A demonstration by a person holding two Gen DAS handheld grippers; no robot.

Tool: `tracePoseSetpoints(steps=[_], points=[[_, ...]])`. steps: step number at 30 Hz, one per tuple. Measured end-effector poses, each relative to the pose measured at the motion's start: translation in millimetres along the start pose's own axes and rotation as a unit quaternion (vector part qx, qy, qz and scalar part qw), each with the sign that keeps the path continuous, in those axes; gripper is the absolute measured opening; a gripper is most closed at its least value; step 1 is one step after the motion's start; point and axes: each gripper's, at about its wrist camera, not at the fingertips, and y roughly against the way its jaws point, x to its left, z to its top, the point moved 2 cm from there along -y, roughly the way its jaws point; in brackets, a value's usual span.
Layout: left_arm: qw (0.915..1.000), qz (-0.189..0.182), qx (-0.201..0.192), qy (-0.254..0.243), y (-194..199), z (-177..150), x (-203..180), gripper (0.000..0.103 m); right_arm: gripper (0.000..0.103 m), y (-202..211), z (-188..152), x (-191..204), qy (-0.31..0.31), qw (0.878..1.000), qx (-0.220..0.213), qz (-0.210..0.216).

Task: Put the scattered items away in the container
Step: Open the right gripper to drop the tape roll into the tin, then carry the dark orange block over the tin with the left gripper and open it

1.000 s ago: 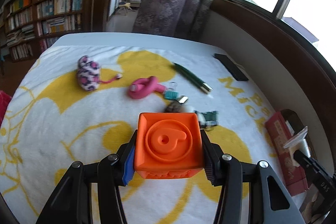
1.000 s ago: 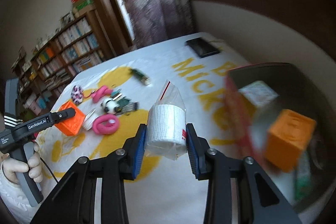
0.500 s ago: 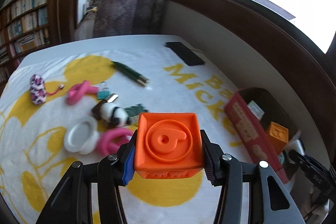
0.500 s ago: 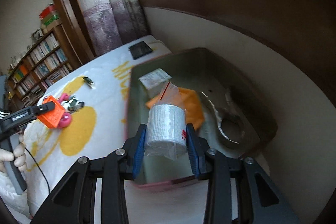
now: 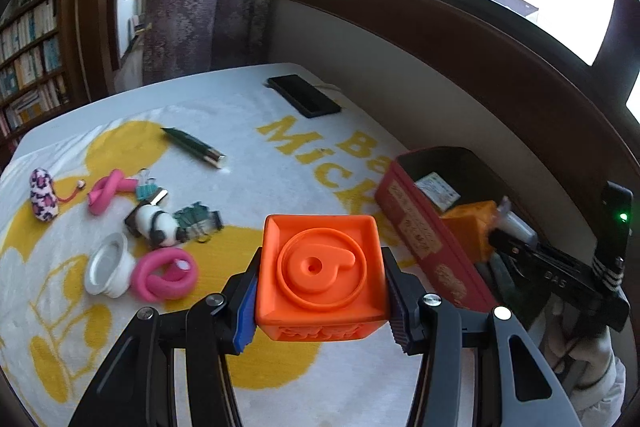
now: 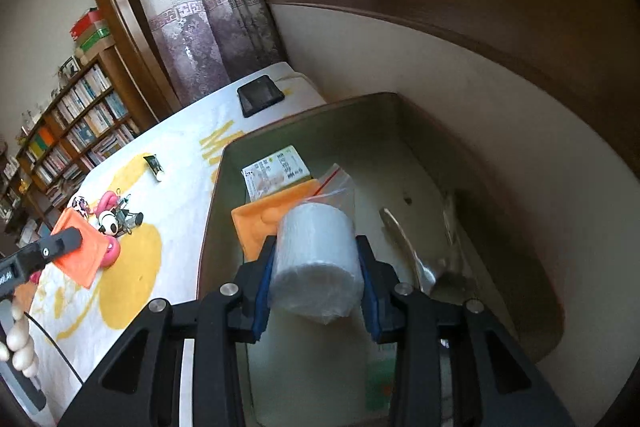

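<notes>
My left gripper is shut on an orange cube with a raised 6, held above the yellow-and-white cloth. To its right stands the red-sided tin. My right gripper is shut on a white roll in a clear bag, hanging over the tin's inside. Another orange cube and a printed card lie in the tin. Left on the cloth lie pink rings, a white cup, a panda toy, clips, a green pen and a spotted toy mouse.
A black phone lies at the far edge of the table by the wall. A dark wooden sill runs behind the tin. Curtains and bookshelves stand beyond the table. A gloved hand holds the right gripper.
The left gripper has swung right with the orange cube, bringing the tin into its view. The right gripper has carried the bagged roll from over the cloth to over the tin's inside.
</notes>
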Motion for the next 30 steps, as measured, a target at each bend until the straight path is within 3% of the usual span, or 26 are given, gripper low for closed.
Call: tracePoseSetpoints(steps=[8, 12, 22, 30], points=[[0.9993, -0.025, 0.008, -0.028, -6, 1, -31, 0.054, 0.042, 24, -22, 4, 0.029, 0.999, 0.021, 0.022], [0.9982, -0.037, 0.012, -0.045, -7, 0, -49, 0.054, 0.073, 42, -27, -4, 0.015, 1.000, -0.003, 0.019], [0.9931, -0.068, 0.020, -0.094, -13, 3, -106, 0.054, 0.073, 75, -30, -37, -0.021, 0.998, -0.058, -0.016], [0.9831, -0.117, 0.047, -0.133, -28, -3, -160, 0.054, 0.073, 92, -28, -59, -0.060, 0.995, -0.085, -0.005]])
